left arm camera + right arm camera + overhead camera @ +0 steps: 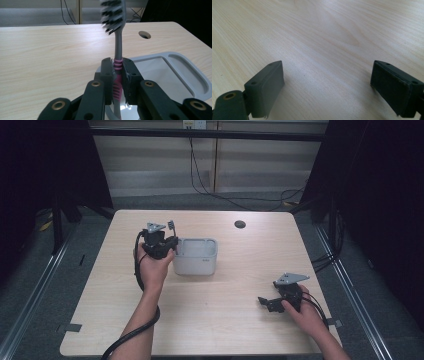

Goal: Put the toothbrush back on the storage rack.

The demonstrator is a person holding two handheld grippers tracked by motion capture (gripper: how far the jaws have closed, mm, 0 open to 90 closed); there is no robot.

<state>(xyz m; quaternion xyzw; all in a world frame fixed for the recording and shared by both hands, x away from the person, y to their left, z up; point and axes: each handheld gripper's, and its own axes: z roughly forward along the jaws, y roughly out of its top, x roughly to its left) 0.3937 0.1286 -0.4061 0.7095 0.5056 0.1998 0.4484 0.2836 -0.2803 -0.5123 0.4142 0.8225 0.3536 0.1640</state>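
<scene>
A grey toothbrush [118, 47] with pink grip ribs and black-and-white bristles stands upright, head up. My left gripper [117, 75] is shut on its handle, at the left rim of a grey plastic tray [190, 75]. From above, the toothbrush [171, 226] pokes up beside the left gripper [167, 242], just left of the tray [196, 265]. My right gripper [265, 303] rests low over the table at the right front, open. Its jaws stand wide apart in the right gripper view, with only bare wood between them [327, 85].
The light wooden table [240, 270] has a round cable hole [240, 224] near its far edge. Black cables trail from both grippers and across the floor behind the table. Dark curtains stand on both sides.
</scene>
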